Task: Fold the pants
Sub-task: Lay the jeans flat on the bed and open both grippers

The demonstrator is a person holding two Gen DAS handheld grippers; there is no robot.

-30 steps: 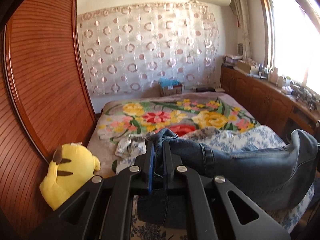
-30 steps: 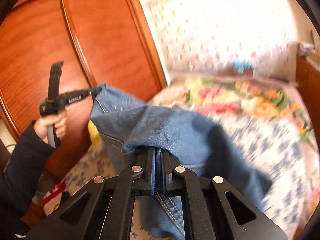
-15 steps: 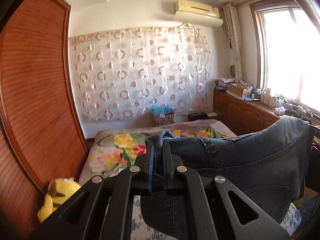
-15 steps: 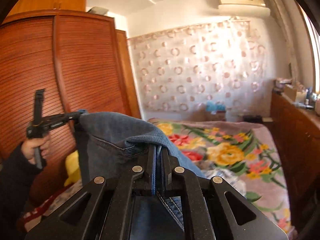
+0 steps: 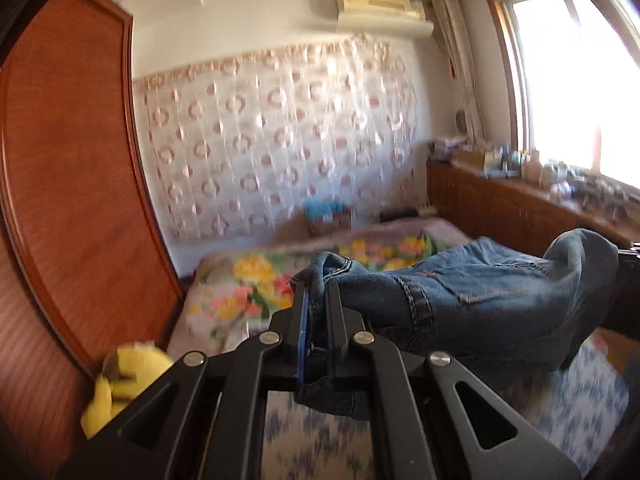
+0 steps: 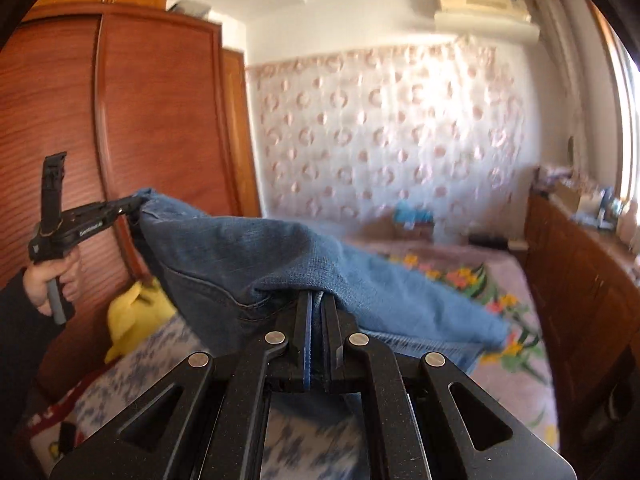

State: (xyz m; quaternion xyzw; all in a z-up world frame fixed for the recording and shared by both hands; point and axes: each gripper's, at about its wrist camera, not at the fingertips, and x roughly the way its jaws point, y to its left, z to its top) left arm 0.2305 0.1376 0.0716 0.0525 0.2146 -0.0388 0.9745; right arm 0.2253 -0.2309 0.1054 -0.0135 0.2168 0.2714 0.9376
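Gripping jeans (image 6: 280, 256), label unreadable

Both grippers are matte black, with silver round rivets and blue-edged jaws; a dark sleeve (image 6: 18, 320) covers the left arm.

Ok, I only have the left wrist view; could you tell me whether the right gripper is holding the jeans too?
Observer: Yes, the right gripper is shut on a folded edge of the jeans.
Operator: Thanks. Where does the rest go?
Observer: Past that gripper it trails down toward the bed.
Operator: And my side?
Observer: The left gripper pinches the other corner, a hand on its handle, before the wardrobe.
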